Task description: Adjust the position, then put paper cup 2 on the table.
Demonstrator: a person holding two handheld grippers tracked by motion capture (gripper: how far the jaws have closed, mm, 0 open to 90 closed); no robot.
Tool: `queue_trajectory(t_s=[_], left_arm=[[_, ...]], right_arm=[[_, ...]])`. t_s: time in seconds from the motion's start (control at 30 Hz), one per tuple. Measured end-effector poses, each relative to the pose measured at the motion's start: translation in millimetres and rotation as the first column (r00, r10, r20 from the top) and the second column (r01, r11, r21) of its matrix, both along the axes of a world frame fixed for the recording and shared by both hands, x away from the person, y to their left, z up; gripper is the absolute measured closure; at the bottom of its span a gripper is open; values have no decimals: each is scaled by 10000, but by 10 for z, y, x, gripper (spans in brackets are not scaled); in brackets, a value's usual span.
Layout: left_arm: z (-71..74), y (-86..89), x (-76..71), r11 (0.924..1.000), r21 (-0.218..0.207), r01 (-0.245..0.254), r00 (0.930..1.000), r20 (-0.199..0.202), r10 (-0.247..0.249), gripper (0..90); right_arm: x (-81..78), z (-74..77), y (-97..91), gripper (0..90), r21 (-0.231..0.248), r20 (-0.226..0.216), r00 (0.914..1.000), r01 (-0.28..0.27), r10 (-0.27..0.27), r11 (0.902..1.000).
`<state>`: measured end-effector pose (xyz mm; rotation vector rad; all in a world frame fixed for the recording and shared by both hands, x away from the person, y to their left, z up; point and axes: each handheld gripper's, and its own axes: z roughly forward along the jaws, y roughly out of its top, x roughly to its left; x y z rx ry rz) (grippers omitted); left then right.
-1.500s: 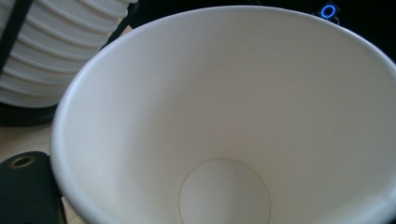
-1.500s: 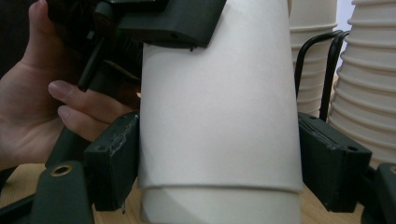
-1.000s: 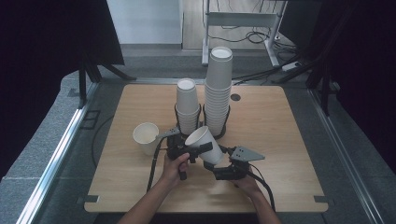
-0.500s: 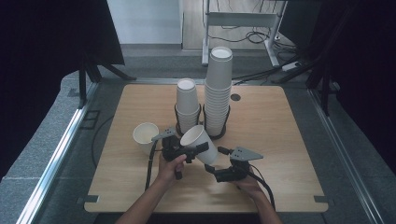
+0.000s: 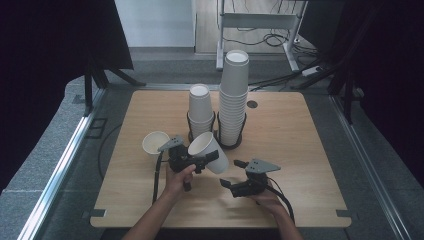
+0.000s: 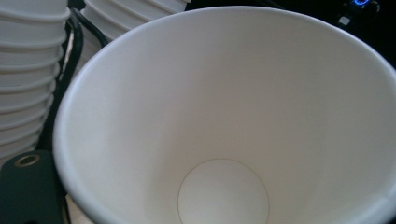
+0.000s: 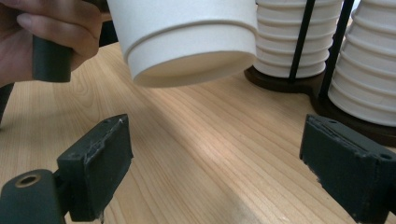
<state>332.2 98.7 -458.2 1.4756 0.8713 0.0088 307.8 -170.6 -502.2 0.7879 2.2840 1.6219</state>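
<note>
My left gripper (image 5: 206, 159) is shut on the wall of a white paper cup (image 5: 209, 151), held tilted above the table with its mouth toward the gripper. In the left gripper view I look into the cup (image 6: 224, 121), with one black finger (image 6: 29, 189) beside its rim at the lower left. My right gripper (image 5: 231, 173) is low over the table to the right of the cup. Its jaws have just been opening and stand wide, with nothing between them (image 7: 219, 172). The cup's base (image 7: 187, 51) hangs above and beyond them.
Two stacks of white cups stand in black wire holders behind the grippers, a short stack (image 5: 201, 110) and a tall stack (image 5: 234, 95). A single cup (image 5: 155, 142) lies on its side at the left. The wooden table (image 5: 300, 150) has bare room at the right.
The left gripper has carried the cup a little to the left, away from the right gripper. The right gripper has stayed in place, and its jaws stand slightly wider.
</note>
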Motion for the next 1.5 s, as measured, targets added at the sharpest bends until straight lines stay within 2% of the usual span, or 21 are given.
queue_trajectory(t_s=[0.3, 0.4, 0.53, 0.6, 0.73, 0.8, 0.97, 1.03, 1.07, 1.1, 1.23, 1.27, 1.37, 1.4, 1.43, 1.5], left_arm=[[1, 39, -17, 9975, 514, -489, 9986, 211, 478, 129], [6, 48, -30, 9944, 745, -755, 9968, 317, 733, 128], [-2, 47, -51, 9835, 1356, -1197, 9920, 565, 1129, 127], [-18, 41, -56, 9739, 1741, -1458, 9884, 688, 1357, 127], [-55, 26, -60, 9578, 2167, -1891, 9812, 811, 1753, 127], [-75, 21, -58, 9454, 2431, -2171, 9752, 974, 1988, 127], [-107, 10, -48, 9232, 2843, -2586, 9651, 1175, 2342, 127], [-119, -20, -46, 9107, 3061, -2775, 9596, 1337, 2475, 126], [-127, -43, -43, 8993, 3264, -2911, 9555, 1464, 2562, 126], [-134, -58, -40, 8937, 3352, -2981, 9533, 1527, 2607, 126], [-163, -136, -20, 8515, 3951, -3447, 9368, 2026, 2852, 124], [-173, -159, -12, 8346, 4147, -3626, 9299, 2203, 2946, 124], [-194, -203, 18, 8136, 4399, -3803, 9231, 2348, 3045, 123], [-202, -217, 28, 8006, 4543, -3907, 9189, 2441, 3099, 123], [-212, -226, 41, 7918, 4641, -3971, 9165, 2467, 3150, 122], [-230, -226, 67, 7821, 4763, -4017, 9151, 2408, 3233, 122]], right_arm=[[-18, -23, -36, 105, -276, -203, 9998, -21, 15, 9996], [-28, -22, -44, 104, -311, -228, 9997, -49, 42, 9995], [-41, -18, -55, 104, -365, -204, 9998, -38, 30, 9993], [-45, -19, -62, 104, -369, -196, 9998, -2, -5, 9993], [-49, -30, -72, 109, -321, -240, 9997, -7, 0, 9995], [-51, -33, -71, 111, -327, -252, 9997, -26, 18, 9995], [-54, -36, -67, 115, -288, -240, 9997, -31, 24, 9996], [-54, -38, -66, 116, -310, -273, 9996, -23, 15, 9995], [-54, -39, -66, 115, -325, -269, 9996, -13, 5, 9995], [-54, -41, -67, 116, -323, -275, 9996, -7, -2, 9995], [-56, -42, -68, 118, -328, -269, 9996, 8, -17, 9995], [-56, -43, -68, 118, -327, -270, 9996, 4, -13, 9995], [-56, -47, -65, 123, -345, -273, 9996, -1, -8, 9994], [-56, -50, -64, 124, -347, -273, 9996, 7, -16, 9994], [-55, -52, -63, 125, -355, -259, 9997, 10, -19, 9994], [-58, -52, -62, 125, -352, -274, 9996, -3, -7, 9994]])
